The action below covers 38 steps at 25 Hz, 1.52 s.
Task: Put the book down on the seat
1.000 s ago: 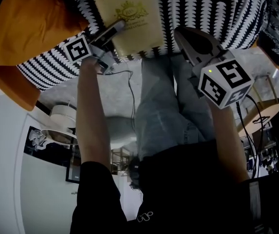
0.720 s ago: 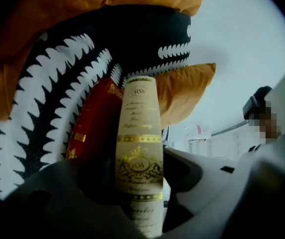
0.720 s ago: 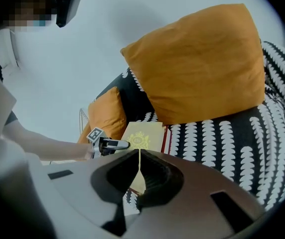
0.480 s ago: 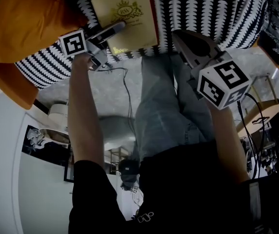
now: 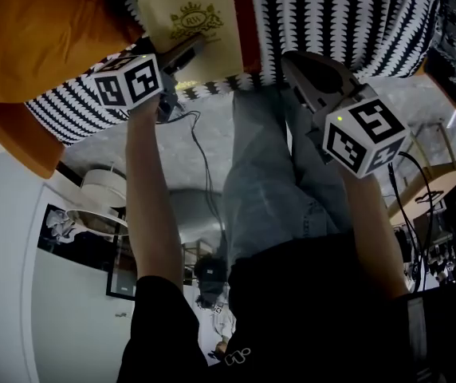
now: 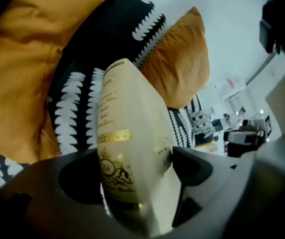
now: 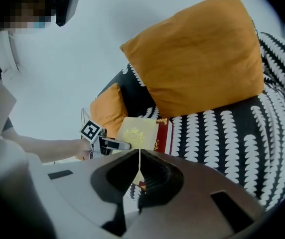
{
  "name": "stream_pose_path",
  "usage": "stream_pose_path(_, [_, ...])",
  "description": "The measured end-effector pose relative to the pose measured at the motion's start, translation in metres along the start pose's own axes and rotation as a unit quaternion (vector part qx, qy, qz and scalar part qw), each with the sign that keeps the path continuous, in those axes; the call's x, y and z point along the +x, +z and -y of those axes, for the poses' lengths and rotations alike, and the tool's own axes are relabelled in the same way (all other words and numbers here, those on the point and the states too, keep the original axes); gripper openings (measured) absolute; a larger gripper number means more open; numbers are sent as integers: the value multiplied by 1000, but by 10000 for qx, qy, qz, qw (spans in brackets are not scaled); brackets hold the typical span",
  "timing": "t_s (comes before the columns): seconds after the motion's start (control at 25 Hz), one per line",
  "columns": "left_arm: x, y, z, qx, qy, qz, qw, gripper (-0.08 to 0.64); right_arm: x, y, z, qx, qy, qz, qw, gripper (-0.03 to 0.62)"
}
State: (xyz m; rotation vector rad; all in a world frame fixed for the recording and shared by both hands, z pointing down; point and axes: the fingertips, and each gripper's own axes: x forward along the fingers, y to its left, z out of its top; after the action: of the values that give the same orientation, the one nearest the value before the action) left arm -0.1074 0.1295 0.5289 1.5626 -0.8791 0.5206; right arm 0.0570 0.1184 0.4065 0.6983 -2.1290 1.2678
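A cream book (image 5: 188, 24) with a gold crest and a red spine lies flat on the black-and-white patterned seat (image 5: 332, 14). My left gripper (image 5: 182, 54) is at the book's near edge and its jaws are opening. In the left gripper view the book (image 6: 127, 148) still stands between the wide-spread jaws of the left gripper (image 6: 135, 176), and the pads no longer squeeze it. My right gripper (image 5: 296, 61) hovers over the seat's front edge to the right of the book, shut and empty. The right gripper view shows its own jaws (image 7: 139, 166) together, with the book (image 7: 137, 132) and the left gripper (image 7: 116, 144) beyond.
A large orange cushion (image 7: 202, 54) leans on the seat behind the book, and a smaller one (image 7: 105, 108) lies beyond the left gripper. A thin cable (image 5: 204, 150) hangs from the left gripper over the grey floor. The person's jeans-clad legs (image 5: 268, 182) stand against the seat front.
The book has settled further onto the seat, shifted slightly left. The left gripper's jaws have spread apart and its cube has turned. The right gripper has stayed in place.
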Motion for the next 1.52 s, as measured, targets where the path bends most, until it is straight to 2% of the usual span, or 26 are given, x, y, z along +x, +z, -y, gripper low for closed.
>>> stream_pose_path(0.12, [4, 8, -11, 448, 781, 73, 9959, 422, 4, -9, 2, 33, 31, -17, 10000, 18])
stream_pose_path(0.2, [2, 13, -17, 852, 1398, 67, 9865, 423, 5, -12, -1, 51, 32, -23, 10000, 18])
stream_pose_path(0.28, [0, 20, -12, 1297, 1743, 52, 9761, 423, 3, -10, -6, 58, 38, -8, 10000, 18])
stream_pose_path(0.36, [4, 27, 0, 1360, 1697, 132, 9760, 423, 0, -7, -9, 67, 52, 9, 10000, 18])
stream_pose_path(0.68, [-5, 33, 20, 898, 1769, 550, 9786, 418, -6, 6, -6, -127, 13, 117, 9999, 18])
stream_pose_path(0.72, [-11, 31, 24, 854, 1825, 604, 9776, 395, -6, 7, -8, -171, 14, 134, 9998, 18])
stream_pose_path(0.8, [-23, 25, 31, 953, 2130, 710, 9698, 114, -8, 7, -11, -242, 29, 152, 9996, 18])
stream_pose_path(0.84, [-29, 24, 36, 1033, 2257, 767, 9657, 64, -9, 8, -14, -274, 40, 156, 9995, 18])
stream_pose_path(0.96, [-45, 28, 56, 1100, 2360, 998, 9603, 30, -10, 14, -24, -411, 102, 140, 9990, 18])
stream_pose_path(1.08, [-57, 34, 75, 1452, 2489, 1122, 9510, 14, -8, 24, -34, -570, 185, 121, 9981, 18])
stream_pose_path(1.2, [-62, 29, 96, 1535, 2415, 1167, 9511, 13, -6, 28, -41, -662, 226, 120, 9975, 18])
stream_pose_path(1.4, [-79, 29, 128, 1492, 2313, 1538, 9490, 12, -4, 36, -52, -918, 232, 162, 9954, 18])
stream_pose_path(1.52, [-96, 40, 153, 1506, 2214, 1763, 9472, 12, -13, 55, -62, -1090, 184, 257, 9935, 18])
